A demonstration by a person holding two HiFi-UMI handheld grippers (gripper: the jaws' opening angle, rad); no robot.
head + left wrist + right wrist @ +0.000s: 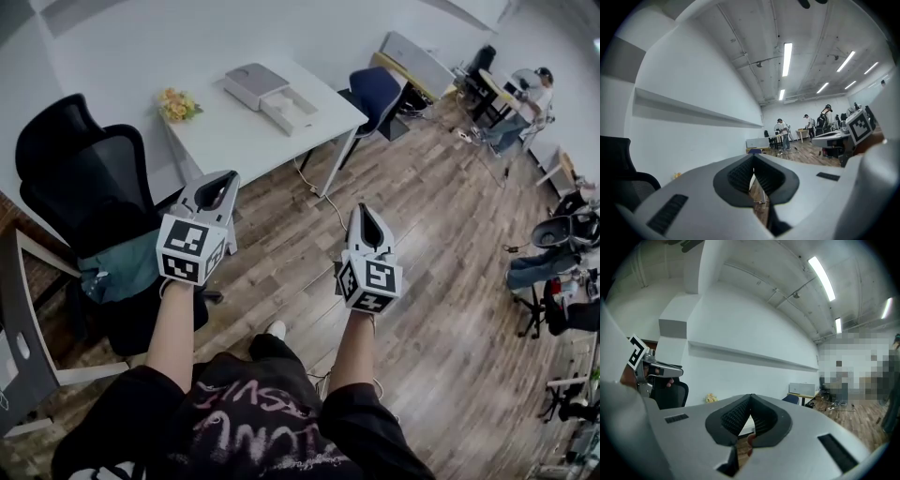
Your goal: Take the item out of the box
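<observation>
A pale flat box (270, 94) lies on the white table (225, 131) at the far side of the head view, one half grey, the other a white tray. My left gripper (225, 178) is held in the air short of the table's near edge, its jaws shut with nothing between them (753, 157). My right gripper (364, 211) hangs over the wooden floor to the right, also well short of the table. Its jaws meet at the tip (751, 397) and are empty. Whatever is inside the box is too small to make out.
A small bunch of yellow flowers (178, 103) sits on the table's left corner. A black mesh office chair (84, 178) stands at the left, a blue chair (375, 92) beyond the table's right end. People work at desks (511, 94) at the far right.
</observation>
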